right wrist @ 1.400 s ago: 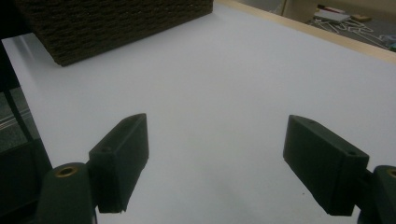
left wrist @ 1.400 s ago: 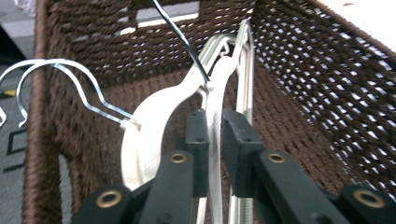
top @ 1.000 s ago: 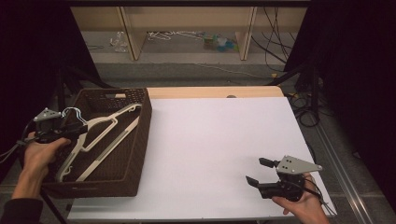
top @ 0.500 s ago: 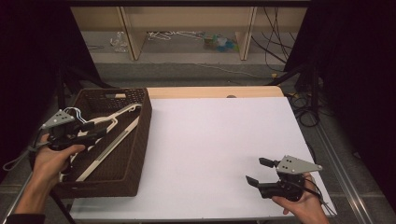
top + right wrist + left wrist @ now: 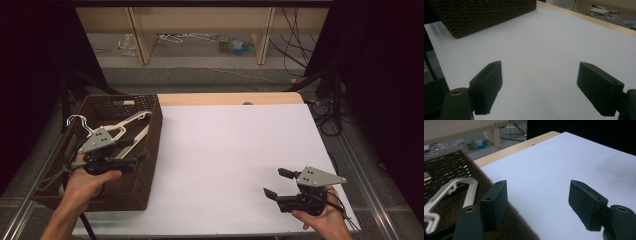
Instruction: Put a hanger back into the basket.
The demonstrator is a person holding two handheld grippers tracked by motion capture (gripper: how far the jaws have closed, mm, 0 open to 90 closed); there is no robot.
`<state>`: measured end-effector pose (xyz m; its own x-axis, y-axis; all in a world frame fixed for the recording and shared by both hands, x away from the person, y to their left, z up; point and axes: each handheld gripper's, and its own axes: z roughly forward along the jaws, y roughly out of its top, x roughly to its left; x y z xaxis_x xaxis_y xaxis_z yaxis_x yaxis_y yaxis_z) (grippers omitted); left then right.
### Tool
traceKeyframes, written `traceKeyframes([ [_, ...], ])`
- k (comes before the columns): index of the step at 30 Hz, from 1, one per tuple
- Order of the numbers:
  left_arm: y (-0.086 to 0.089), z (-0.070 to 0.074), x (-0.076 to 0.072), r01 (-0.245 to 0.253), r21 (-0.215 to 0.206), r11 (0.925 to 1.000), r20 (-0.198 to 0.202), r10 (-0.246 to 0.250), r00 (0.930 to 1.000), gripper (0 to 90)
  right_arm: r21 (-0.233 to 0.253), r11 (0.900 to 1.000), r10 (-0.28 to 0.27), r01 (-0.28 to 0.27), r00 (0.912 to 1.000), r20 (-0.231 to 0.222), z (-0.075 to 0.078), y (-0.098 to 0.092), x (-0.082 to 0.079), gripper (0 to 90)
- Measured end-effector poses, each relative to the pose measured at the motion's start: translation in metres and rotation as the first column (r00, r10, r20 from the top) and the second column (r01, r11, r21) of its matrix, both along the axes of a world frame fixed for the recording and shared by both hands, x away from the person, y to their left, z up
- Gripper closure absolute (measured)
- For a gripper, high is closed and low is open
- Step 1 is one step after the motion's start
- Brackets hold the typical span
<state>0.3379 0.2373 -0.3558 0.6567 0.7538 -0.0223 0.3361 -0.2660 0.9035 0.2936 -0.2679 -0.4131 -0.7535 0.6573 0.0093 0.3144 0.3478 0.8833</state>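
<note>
White hangers [image 5: 125, 131] lie in the basket [image 5: 150, 165] at table's left. Left gripper [image 5: 131, 151] hovers over the basket's right rim, jaws wide apart, empty. Right gripper [image 5: 274, 184] rests low near the white sheet [image 5: 225, 150], jaws wide, empty. Hangers likely light, stiff, slick plastic, probably tangled; best grip looks like a shoulder bar or neck.
</note>
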Motion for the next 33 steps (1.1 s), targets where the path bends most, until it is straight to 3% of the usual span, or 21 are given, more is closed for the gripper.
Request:
traceKeyframes([
  [8, -0.028, -0.007, -0.010, 0.070, -0.008, 0.9975, 0.023, -0.070, 0.9973, 26.8, -0.001, 1.000, 0.005, -0.005, 0.9999, -0.015, 0.000, 0.001, 0.000, 19.9],
  [9, -0.031, -0.009, -0.011, 0.072, -0.022, 0.9972, 0.018, -0.071, 0.9973, 26.0, -0.001, 1.000, 0.001, -0.001, 1.0000, -0.002, 0.000, 0.000, 0.000, 19.8],
  [12, -0.038, -0.014, -0.014, 0.082, -0.012, 0.9965, 0.025, -0.082, 0.9963, 24.5, 0.003, 1.000, 0.002, -0.002, 1.0000, 0.001, 0.000, 0.000, 0.000, 19.4],
  [15, -0.045, -0.019, -0.018, 0.090, -0.025, 0.9956, 0.028, -0.090, 0.9956, 23.9, 0.008, 1.000, 0.005, -0.005, 0.9998, -0.020, 0.000, 0.001, -0.001, 19.3],
  [22, -0.058, -0.031, -0.029, 0.125, -0.019, 0.9920, 0.042, -0.124, 0.9914, 23.9, 0.010, 1.000, 0.001, -0.001, 1.0000, -0.007, 0.000, 0.001, -0.002, 19.3],
  [26, -0.062, -0.034, -0.033, 0.135, -0.004, 0.9908, 0.075, -0.134, 0.9881, 23.9, 0.016, 1.000, 0.002, -0.002, 1.0000, -0.009, 0.000, 0.001, -0.003, 19.2],
  [30, -0.066, -0.037, -0.038, 0.145, -0.020, 0.9892, 0.077, -0.143, 0.9867, 23.8, 0.011, 1.000, 0.002, -0.002, 0.9999, 0.016, -0.002, 0.002, -0.002, 19.0],
  [33, -0.066, -0.040, -0.039, 0.159, -0.004, 0.9873, 0.112, -0.157, 0.9811, 23.6, 0.016, 1.000, 0.006, -0.006, 0.9998, 0.017, -0.002, 0.002, -0.002, 18.8],
])
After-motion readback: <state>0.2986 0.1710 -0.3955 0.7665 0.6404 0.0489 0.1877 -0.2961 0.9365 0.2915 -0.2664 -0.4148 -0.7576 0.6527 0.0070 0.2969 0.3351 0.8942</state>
